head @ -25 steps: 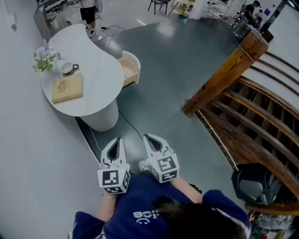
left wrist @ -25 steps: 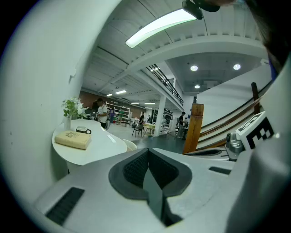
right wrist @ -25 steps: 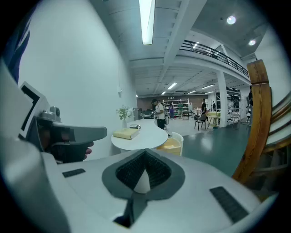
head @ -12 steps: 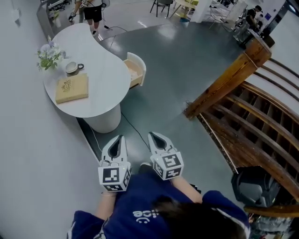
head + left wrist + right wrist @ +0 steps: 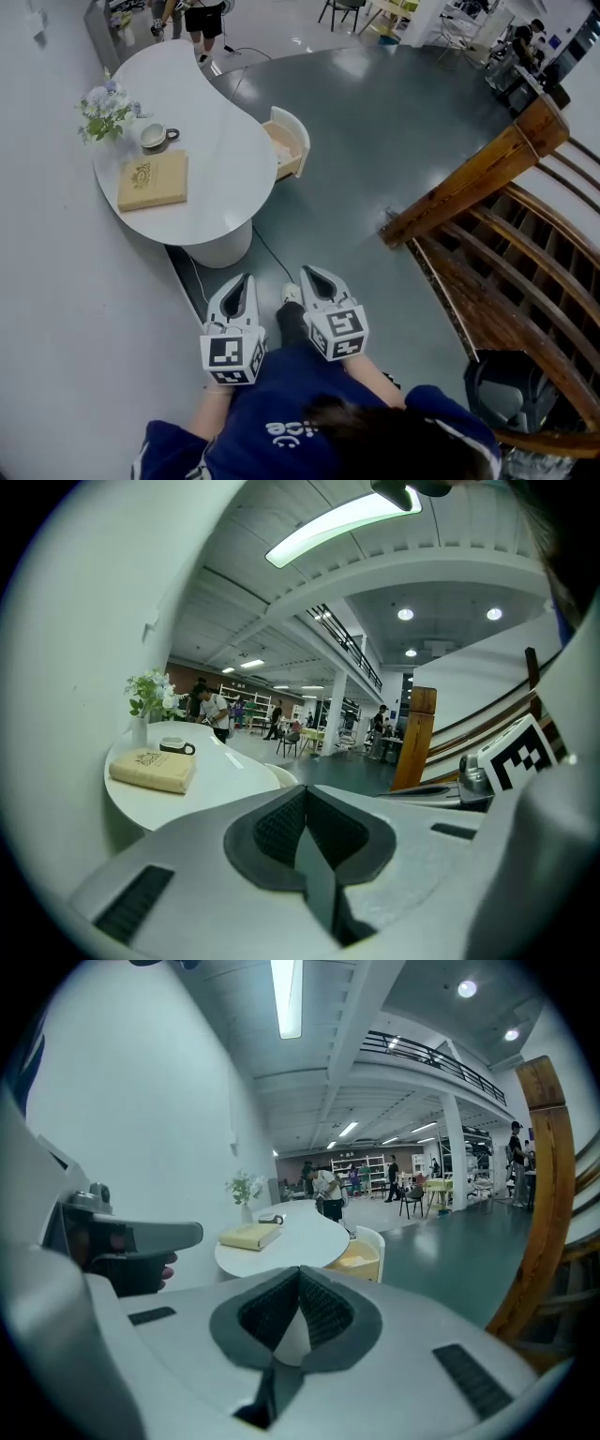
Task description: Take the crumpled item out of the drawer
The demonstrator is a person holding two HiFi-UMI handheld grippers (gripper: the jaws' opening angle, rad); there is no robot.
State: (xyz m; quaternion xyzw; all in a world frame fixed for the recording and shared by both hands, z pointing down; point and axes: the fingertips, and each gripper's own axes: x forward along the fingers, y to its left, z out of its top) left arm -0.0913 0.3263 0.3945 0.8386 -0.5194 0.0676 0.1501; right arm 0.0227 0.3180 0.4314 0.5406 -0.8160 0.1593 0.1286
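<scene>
Both grippers are held low and close to the body, well apart from the work; the left gripper [image 5: 245, 281] is seen with its jaws pressed together on nothing, and the right gripper [image 5: 307, 274] is likewise closed up and empty; the drawer [image 5: 301, 142] is found at about 12 o'clock from the right gripper and 1 o'clock from the left, pulled out of the white table [image 5: 216, 112] toward 3 o'clock with its mouth facing up; the right gripper is judged the nearer, by a little; inside the drawer a pale tan lump, taken for the crumpled item [image 5: 280, 141], is made out, though its shape and long axis cannot be told at this range; on the tabletop a book [image 5: 153, 180], a cup [image 5: 154, 138] and a bunch of flowers [image 5: 105, 105] are noted; a long approach is called for, and the jaws must be opened before the drawer is entered from above.
</scene>
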